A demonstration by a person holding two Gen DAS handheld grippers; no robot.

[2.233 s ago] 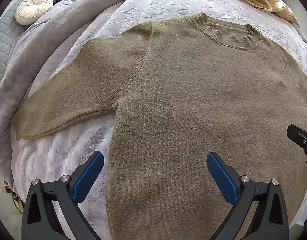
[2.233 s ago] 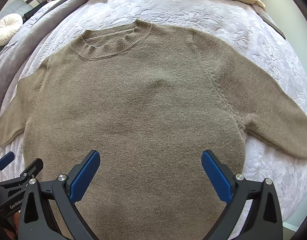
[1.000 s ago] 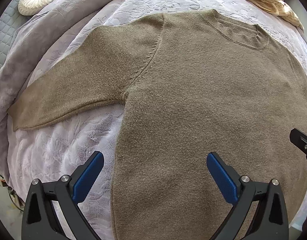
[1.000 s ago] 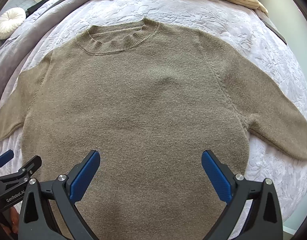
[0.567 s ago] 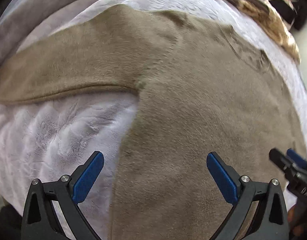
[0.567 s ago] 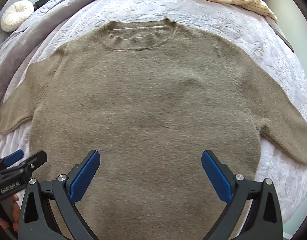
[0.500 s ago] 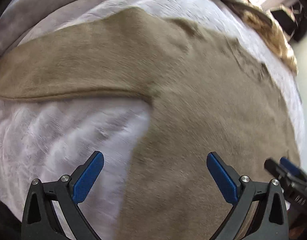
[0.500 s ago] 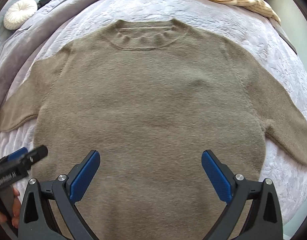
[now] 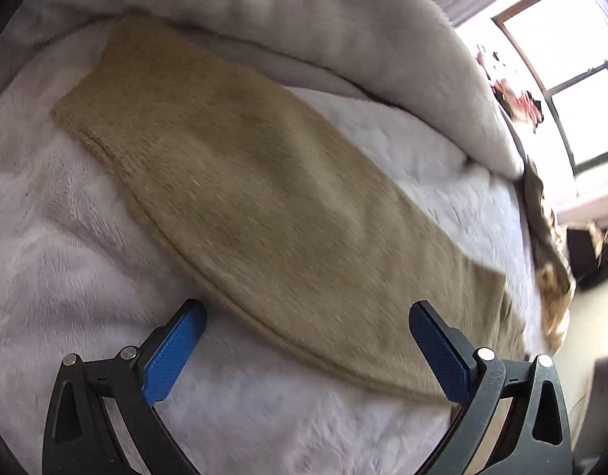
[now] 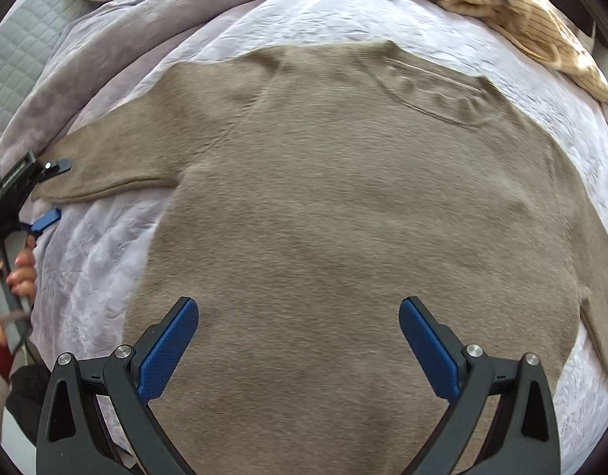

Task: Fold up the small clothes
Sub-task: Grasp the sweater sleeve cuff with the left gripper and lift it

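A brown sweater (image 10: pixel 343 217) lies flat on a pale quilted bed (image 10: pixel 106 261). The left gripper (image 9: pixel 307 348), jaws spread wide, hovers low over the sweater's left sleeve (image 9: pixel 264 206); the right gripper (image 10: pixel 300 340), equally wide, hangs above the body, holding nothing.

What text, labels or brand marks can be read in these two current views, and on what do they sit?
None can be read.
Left gripper, seen at the edge of the right wrist view: any marking on its black body is too blurred and oblique to read.
Olive-brown knitted sweater: no label or print showing.
Cream striped garment at the far bed edge: only stripes, no lettering.
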